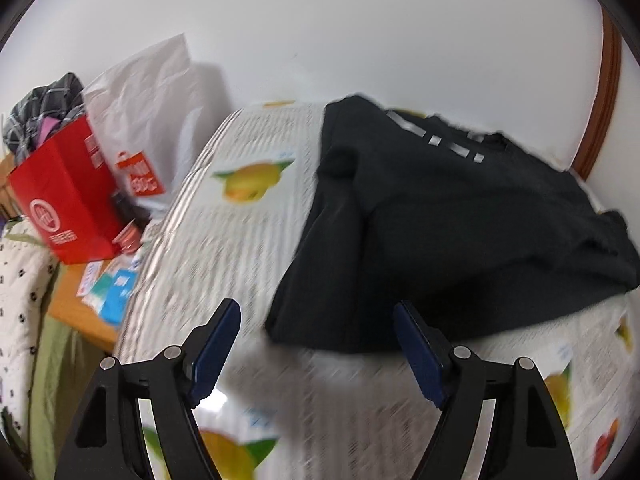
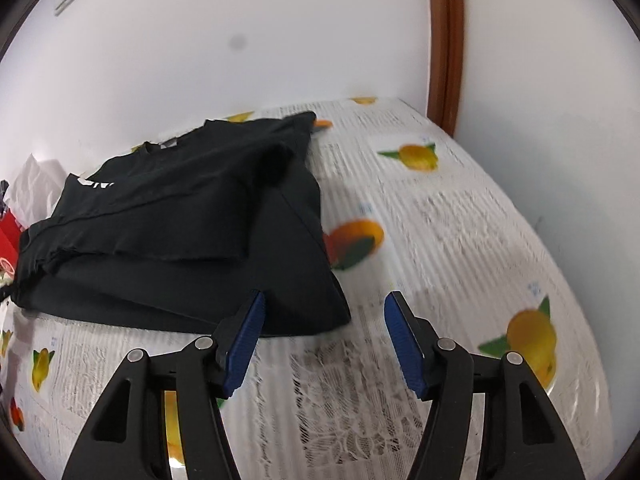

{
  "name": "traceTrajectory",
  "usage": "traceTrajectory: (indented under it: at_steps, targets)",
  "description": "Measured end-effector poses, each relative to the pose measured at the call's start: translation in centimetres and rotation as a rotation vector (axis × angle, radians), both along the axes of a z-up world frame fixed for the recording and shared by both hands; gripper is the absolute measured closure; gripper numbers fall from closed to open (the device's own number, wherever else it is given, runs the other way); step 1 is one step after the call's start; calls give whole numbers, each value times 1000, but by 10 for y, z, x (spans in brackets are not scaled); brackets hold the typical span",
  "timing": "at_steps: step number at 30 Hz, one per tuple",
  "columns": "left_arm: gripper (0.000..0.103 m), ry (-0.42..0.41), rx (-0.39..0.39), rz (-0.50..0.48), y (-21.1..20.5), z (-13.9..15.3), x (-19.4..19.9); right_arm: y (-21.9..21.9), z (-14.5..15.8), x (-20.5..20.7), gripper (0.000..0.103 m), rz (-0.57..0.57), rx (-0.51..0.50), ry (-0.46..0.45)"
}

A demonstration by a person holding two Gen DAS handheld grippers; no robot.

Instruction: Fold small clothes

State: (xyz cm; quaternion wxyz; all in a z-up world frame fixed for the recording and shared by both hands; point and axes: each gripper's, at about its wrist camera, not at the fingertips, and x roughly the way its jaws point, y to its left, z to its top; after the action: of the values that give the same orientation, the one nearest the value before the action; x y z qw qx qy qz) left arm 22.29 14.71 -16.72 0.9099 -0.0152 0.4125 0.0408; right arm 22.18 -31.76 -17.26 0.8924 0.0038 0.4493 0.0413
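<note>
- The left gripper (image 1: 316,312) had its jaws spread, blue pads (image 1: 218,350) apart, with nothing pinched between them; only the tablecloth and the near hem of the garment showed in the gap.
- The black T-shirt (image 1: 460,216) lay partly folded on the table, filling the left wrist view from about 12 o'clock round to 3 o'clock, its near corner reaching down toward the gap between the pads without touching either.
- White lettering (image 1: 440,136) ran across the shirt's far part, too blurred to read.
- The tablecloth (image 1: 240,240), pale with printed yellow and orange fruit under a glossy cover, lay beneath the shirt.
- At 9 o'clock in that view stood a red paper bag (image 1: 64,200) stuffed with checked cloth (image 1: 44,112), with a white plastic bag (image 1: 152,92) just beside it against the white wall.
- The right gripper (image 2: 324,312) also had its jaws spread and held nothing; its left pad (image 2: 244,344) sat just in front of the shirt's near right corner, though contact could not be told.
- In the right wrist view the black T-shirt (image 2: 180,220) lay from 9 o'clock toward the centre, one layer folded over another, sleeve tucked on top.
- A brown wooden door frame (image 2: 448,40) rose at 1 o'clock, behind the table's far corner.
- Both views were motion-blurred.
</note>
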Motion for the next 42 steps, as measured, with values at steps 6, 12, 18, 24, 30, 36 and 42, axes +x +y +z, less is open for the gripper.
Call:
traceTrajectory:
  at_steps: [6,12,18,24,30,36,42]
  targets:
    - [27,9,-52,13,13,-6,0,0,-9,17,42,-8,134,9]
    - [74,53,-158,0,15,-15,23,15,-23,36,73,-16,142,57]
    - [87,33,-120,-29,4,-11,4,12,-10,19,87,17,148,43]
    - [87,56,-119,-27,-1,-8,-37,5,-3,-9,87,17,123,43]
    - [87,56,-110,-35,-5,-6,-92,-6,2,-60,87,29,100,38]
    - [87,65,-106,-50,-14,-5,-137,-20,11,-118,87,21,60,23]
    - [85,70,-94,-43,-20,-6,-152,-25,11,-150,80,-5,9,23]
